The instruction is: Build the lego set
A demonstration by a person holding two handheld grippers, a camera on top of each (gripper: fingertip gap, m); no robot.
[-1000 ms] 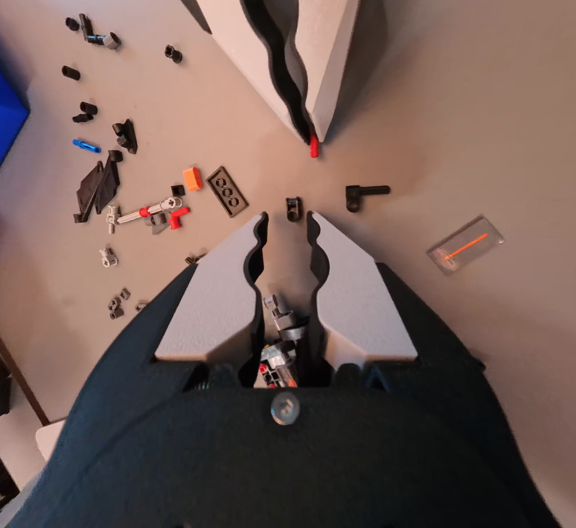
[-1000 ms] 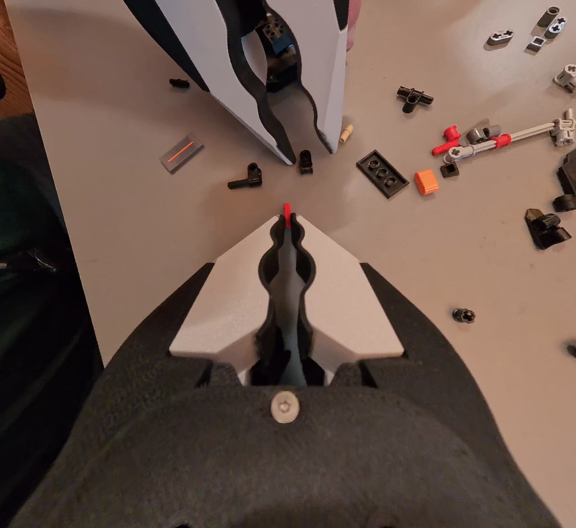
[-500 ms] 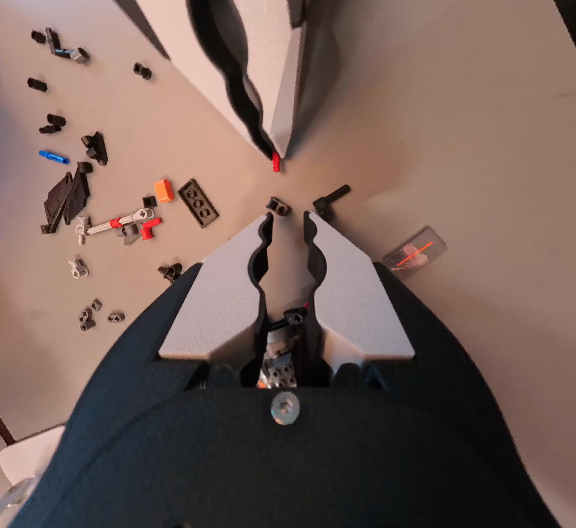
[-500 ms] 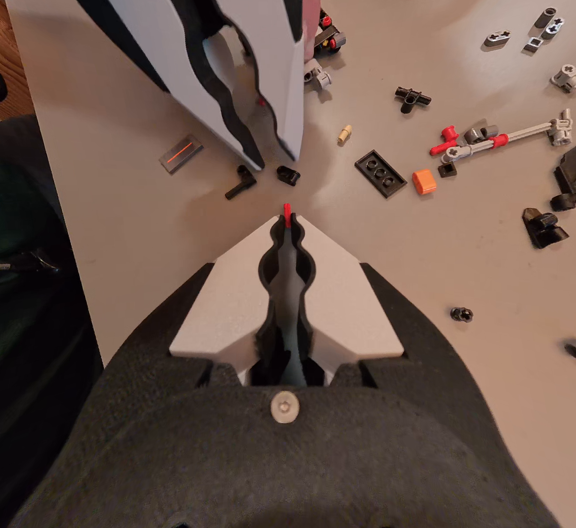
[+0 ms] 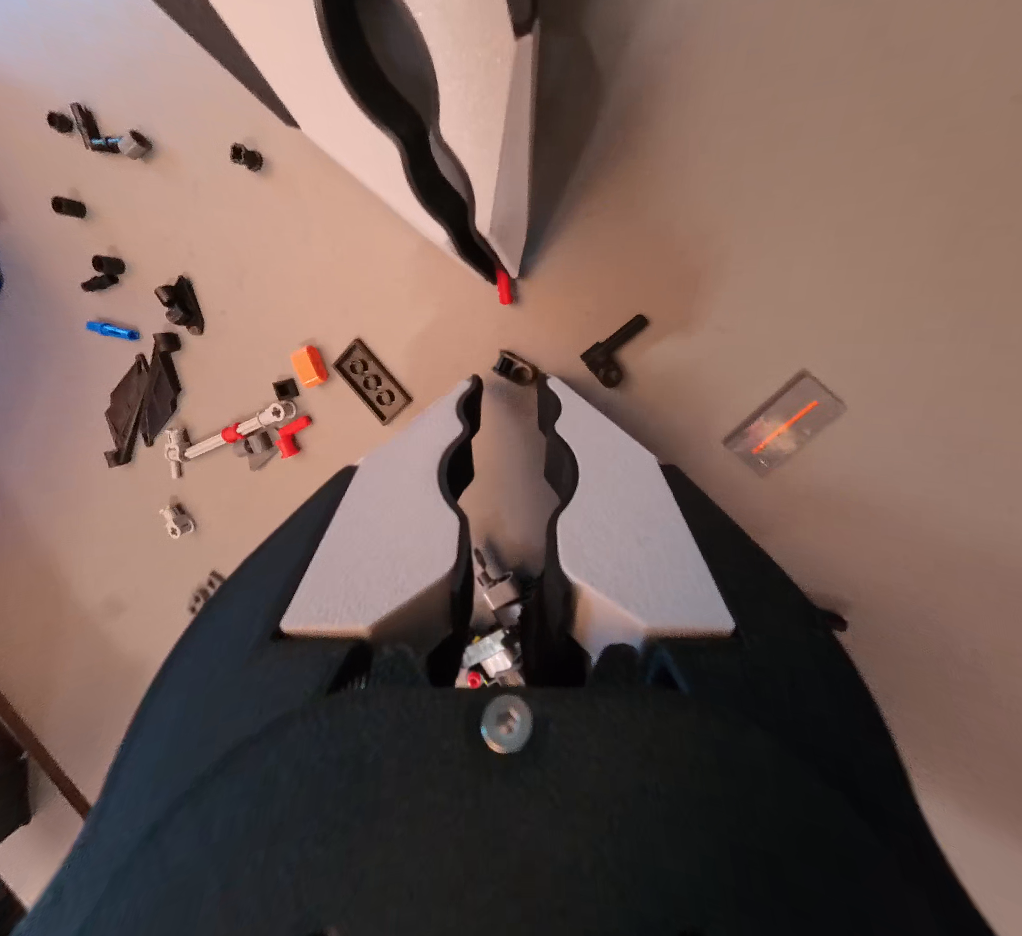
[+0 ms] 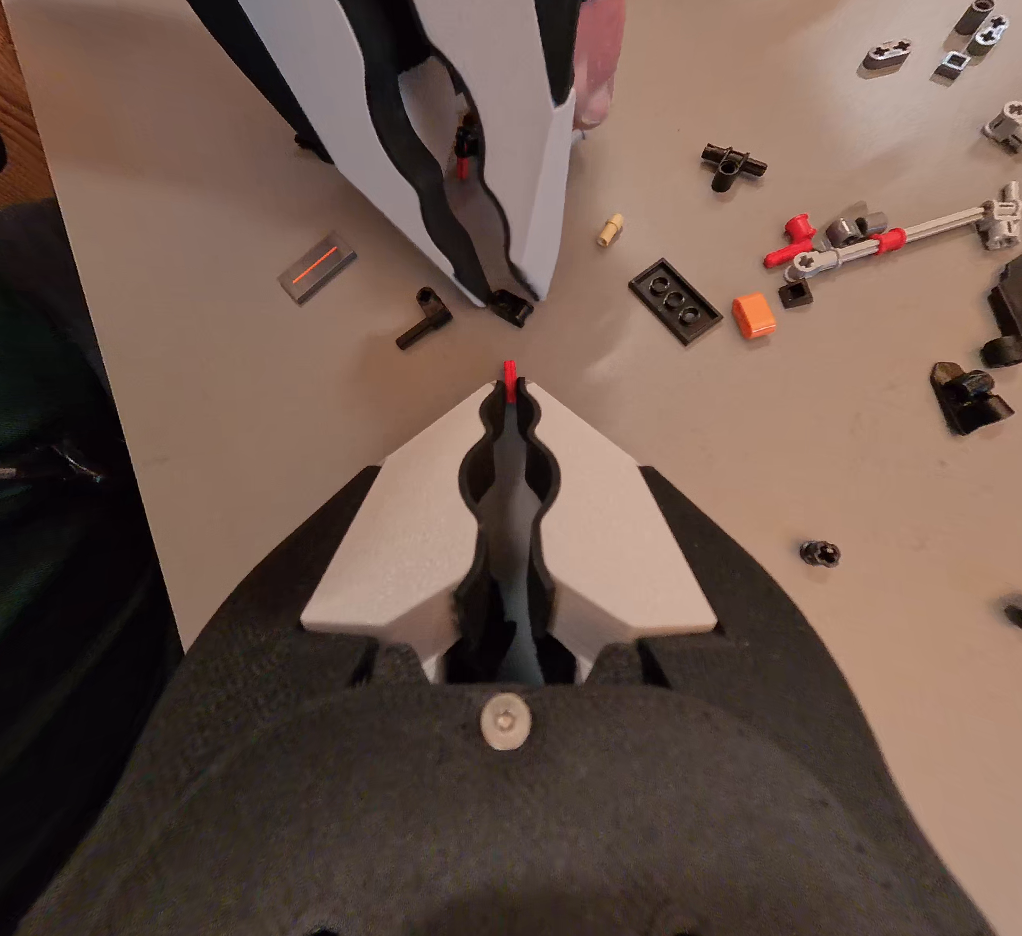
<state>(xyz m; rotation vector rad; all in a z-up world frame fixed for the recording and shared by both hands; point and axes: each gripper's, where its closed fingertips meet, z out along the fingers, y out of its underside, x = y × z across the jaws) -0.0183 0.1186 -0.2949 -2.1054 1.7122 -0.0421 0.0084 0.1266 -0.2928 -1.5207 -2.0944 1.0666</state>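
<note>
- Between the tips of the right gripper (image 6: 510, 384), a small red plastic pin (image 6: 509, 381) is being pinched, the fingers pressed together on it so that its free end is pointing forward, probably ready for pushing into a hole.
- Opposite it, the left gripper (image 5: 507, 384) is hanging with its fingers spread a little, its tips just reaching a small black plastic connector (image 5: 514, 365) lying on the beige tabletop (image 5: 829, 191); in the right wrist view the connector (image 6: 511, 306) is sitting right at those tips, though whether they are touching it I cannot tell.
- My guess is that the left gripper is going for the connector as the mate for the pin.
- Deep in the left gripper's throat, a small grey and black part-built lego assembly (image 5: 495, 627) is showing; whether it is being held there or is lying on the table beneath, I cannot tell.
- Beside the connector, one black L-shaped pin piece (image 5: 611, 351) and one clear flat tile with an orange line (image 5: 782, 423) are lying apart, unused.
- Farther out, loose parts are waiting in reach: one black three-hole plate (image 6: 674, 301), one orange slope brick (image 6: 753, 315), one tan peg (image 6: 610, 229), one blue pin (image 5: 110, 329), and one grey axle with red bushes (image 6: 896, 240).
</note>
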